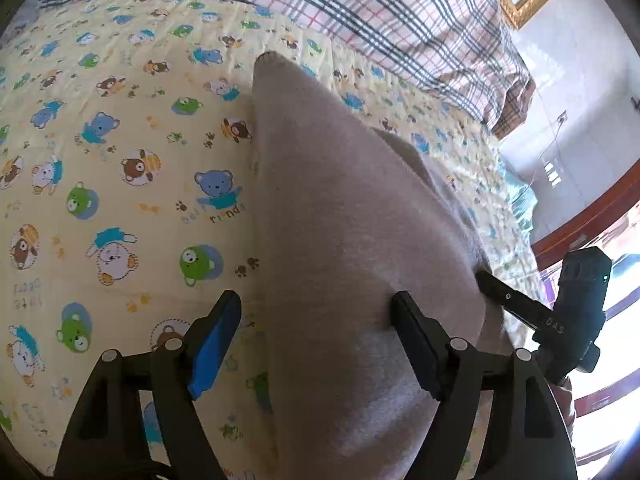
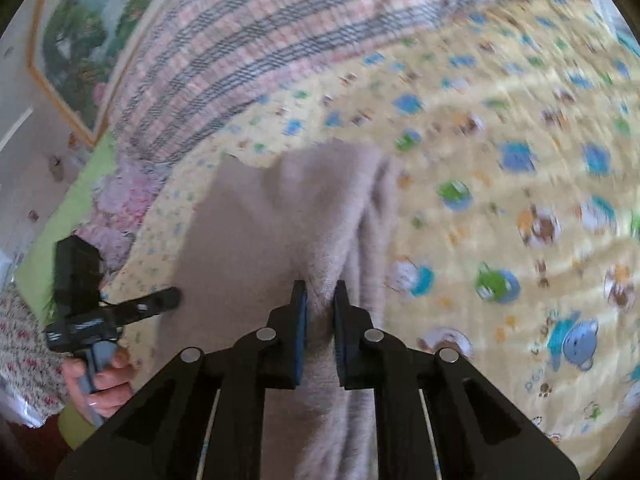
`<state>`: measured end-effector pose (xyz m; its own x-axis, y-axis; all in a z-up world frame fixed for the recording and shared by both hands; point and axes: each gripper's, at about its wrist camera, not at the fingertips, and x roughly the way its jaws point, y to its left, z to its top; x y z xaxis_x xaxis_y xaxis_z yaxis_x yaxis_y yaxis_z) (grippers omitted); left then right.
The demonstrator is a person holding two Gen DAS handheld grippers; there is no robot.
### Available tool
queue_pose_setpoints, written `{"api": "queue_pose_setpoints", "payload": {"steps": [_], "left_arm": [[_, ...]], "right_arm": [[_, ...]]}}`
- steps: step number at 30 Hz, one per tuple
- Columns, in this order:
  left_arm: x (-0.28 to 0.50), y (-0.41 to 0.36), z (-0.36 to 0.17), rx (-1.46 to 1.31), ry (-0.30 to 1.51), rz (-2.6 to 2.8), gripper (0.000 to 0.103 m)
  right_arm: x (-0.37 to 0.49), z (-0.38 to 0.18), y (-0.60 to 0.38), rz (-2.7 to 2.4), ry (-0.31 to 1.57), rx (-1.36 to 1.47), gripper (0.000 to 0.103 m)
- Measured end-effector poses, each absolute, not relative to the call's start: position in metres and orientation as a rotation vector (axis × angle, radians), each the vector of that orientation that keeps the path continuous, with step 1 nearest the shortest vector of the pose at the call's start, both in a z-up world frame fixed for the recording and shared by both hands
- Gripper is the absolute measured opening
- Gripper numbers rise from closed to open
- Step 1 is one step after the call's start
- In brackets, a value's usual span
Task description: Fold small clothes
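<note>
Right claw (image 2: 320,292) pinches a fuzzy beige knit garment (image 2: 256,240); left claw (image 1: 316,308) gapes over it.

Item count, both wrist views combined:

- Beige knit garment (image 1: 340,240): one, lying on the sheet, with one fold of it between the right gripper's pads.
- Grippers: two. The left gripper (image 1: 316,308) has two fingers set wide apart; the right gripper (image 2: 320,296) has two fingers closed on the fold.
- Blue finger pads: one visible on the left unit, two on the right unit.
- Yellow bear-print sheet (image 1: 120,140): one.
- Plaid blanket (image 1: 380,12): one, at the far side.
- Framed picture (image 2: 76,52): one, on the far wall.
- Hand (image 2: 100,380): one visible, near left in the right wrist view.
</note>
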<state>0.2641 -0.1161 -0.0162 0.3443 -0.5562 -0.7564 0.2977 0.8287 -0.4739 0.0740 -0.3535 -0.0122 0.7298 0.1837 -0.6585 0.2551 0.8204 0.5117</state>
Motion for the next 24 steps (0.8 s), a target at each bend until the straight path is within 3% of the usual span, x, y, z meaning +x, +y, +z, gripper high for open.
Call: {"api": "queue_pose_setpoints", "payload": {"steps": [8,9,13,14,24], "left_arm": [[0.267,-0.120,-0.027,-0.246,1.106,-0.537,0.083],[0.267,-0.119,-0.025,-0.240,1.100,-0.533,0.083],[0.267,-0.116,-0.021,-0.241,1.094,-0.535,0.083],[0.268,-0.115,-0.022,-0.245,1.100,-0.537,0.083],[0.282,-0.109,-0.040,-0.370,1.140,-0.592,0.087]], "right_arm": [[0.073,-0.016,-0.356,-0.069,0.742,0.658,0.015],[0.071,-0.014,-0.356,-0.068,0.741,0.666,0.021],[0.065,-0.001,-0.355,-0.134,0.729,0.647,0.063],[0.065,0.001,-0.355,-0.128,0.721,0.650,0.066],[0.096,-0.024,-0.365,-0.039,0.797,0.722,0.067]]}}
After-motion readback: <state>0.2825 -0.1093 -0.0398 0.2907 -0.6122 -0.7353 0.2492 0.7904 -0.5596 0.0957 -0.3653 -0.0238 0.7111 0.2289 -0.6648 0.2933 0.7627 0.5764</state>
